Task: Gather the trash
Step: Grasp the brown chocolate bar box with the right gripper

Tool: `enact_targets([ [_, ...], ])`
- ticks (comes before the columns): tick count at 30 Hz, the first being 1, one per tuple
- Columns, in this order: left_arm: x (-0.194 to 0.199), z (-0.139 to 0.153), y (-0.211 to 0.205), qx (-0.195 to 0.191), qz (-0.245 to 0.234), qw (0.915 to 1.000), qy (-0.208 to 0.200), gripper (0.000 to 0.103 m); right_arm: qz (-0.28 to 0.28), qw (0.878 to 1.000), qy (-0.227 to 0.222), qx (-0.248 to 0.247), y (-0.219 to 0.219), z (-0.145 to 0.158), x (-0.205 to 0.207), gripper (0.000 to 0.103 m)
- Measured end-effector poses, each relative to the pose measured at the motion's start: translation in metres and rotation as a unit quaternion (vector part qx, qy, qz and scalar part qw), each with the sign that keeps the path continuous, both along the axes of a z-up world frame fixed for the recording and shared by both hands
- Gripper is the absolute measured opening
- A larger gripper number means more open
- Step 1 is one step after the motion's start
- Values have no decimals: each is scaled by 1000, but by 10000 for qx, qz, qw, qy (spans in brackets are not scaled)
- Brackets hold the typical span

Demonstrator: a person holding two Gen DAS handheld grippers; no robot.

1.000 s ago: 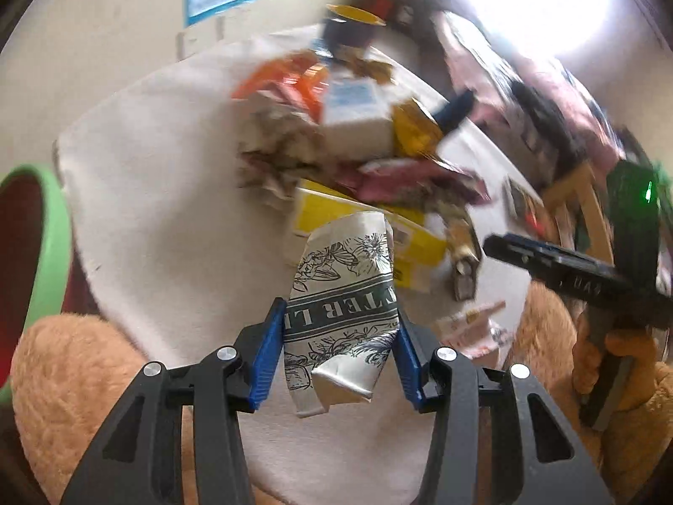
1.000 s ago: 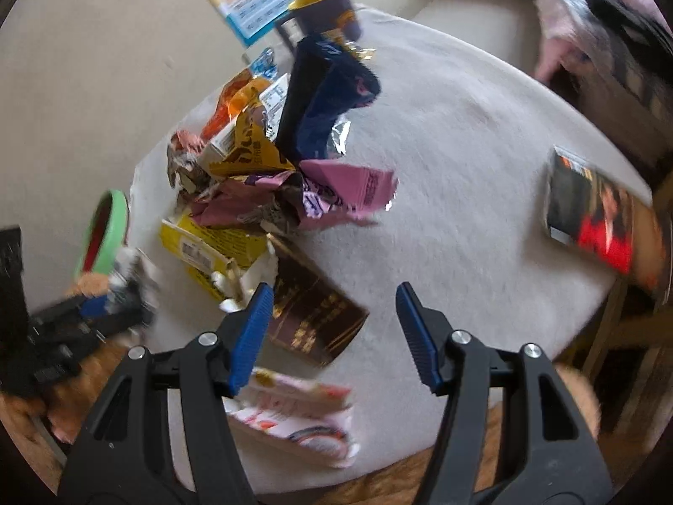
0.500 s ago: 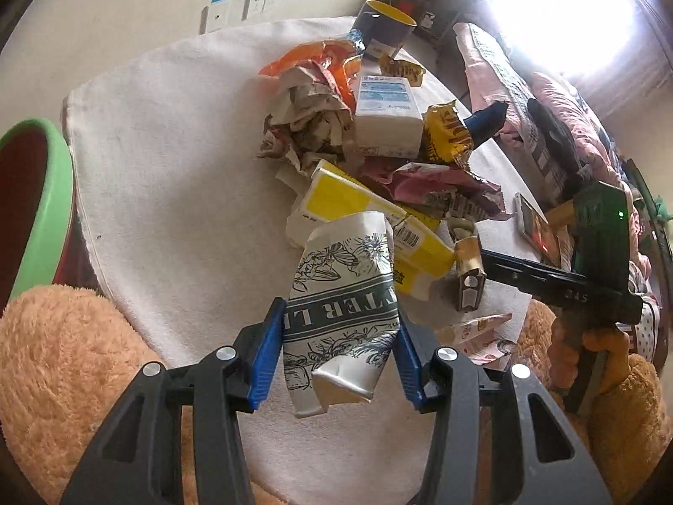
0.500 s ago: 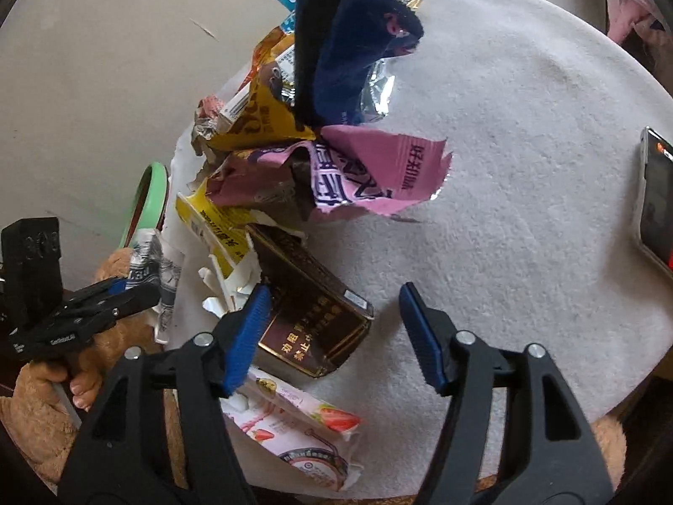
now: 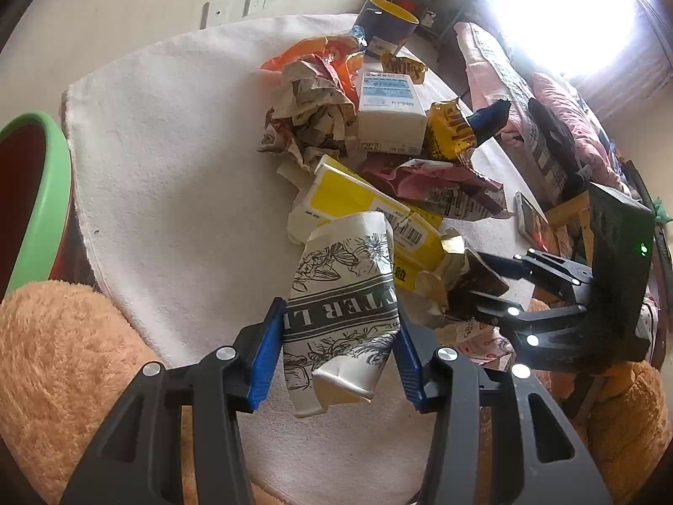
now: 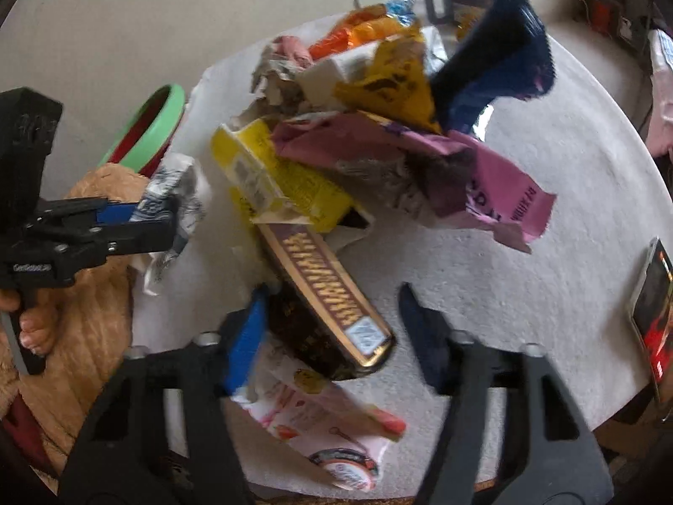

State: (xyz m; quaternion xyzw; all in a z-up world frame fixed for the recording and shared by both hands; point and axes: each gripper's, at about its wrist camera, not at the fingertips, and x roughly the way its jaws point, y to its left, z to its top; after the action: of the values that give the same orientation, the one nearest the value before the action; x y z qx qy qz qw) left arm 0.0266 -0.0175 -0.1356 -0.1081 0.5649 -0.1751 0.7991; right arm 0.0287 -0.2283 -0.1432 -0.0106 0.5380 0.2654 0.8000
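Observation:
My left gripper [image 5: 336,349] is shut on a crushed white paper cup [image 5: 340,294] with black floral print, held just above the near edge of the round white table [image 5: 168,160]. It also shows at the left of the right wrist view [image 6: 168,206]. My right gripper [image 6: 332,328] is open, its fingers on either side of a dark brown and gold box [image 6: 328,294]. The box [image 5: 475,282] also appears in the left wrist view between the right gripper's fingers. A trash pile lies beyond: a yellow carton [image 6: 273,181], a pink wrapper [image 6: 483,176], a blue wrapper [image 6: 496,67].
A green-rimmed bin [image 5: 38,193] stands left of the table. A dark mug [image 5: 387,29] sits at the far edge. A phone [image 6: 652,315] lies at the table's right side. A pink-and-white packet [image 6: 324,429] lies under my right gripper. A white box [image 5: 391,113] and crumpled paper [image 5: 311,113] are in the pile.
My right gripper has moved forward and down over the brown and gold box, which now sits between its open fingers. My left gripper still holds the paper cup, nearly unmoved.

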Motion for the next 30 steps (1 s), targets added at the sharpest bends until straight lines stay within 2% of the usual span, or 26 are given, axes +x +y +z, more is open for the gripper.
enact_targets([
  [4,-1,-2,2,-14,38,10000,20,46,-140,9996,-239,110,-1,15,-7,28],
  [8,-2,0,2,-12,48,10000,-27,46,-493,9975,-432,268,-5,31,-11,23],
  [15,-4,7,6,-6,152,9998,-149,46,-974,9915,-617,610,1,56,-22,22],
  [23,-7,19,14,-76,328,9988,-354,46,-1387,9851,-678,761,4,74,-23,22],
  [30,-9,24,23,-176,497,9978,-404,46,-1495,9844,-513,769,7,72,-23,22],
])
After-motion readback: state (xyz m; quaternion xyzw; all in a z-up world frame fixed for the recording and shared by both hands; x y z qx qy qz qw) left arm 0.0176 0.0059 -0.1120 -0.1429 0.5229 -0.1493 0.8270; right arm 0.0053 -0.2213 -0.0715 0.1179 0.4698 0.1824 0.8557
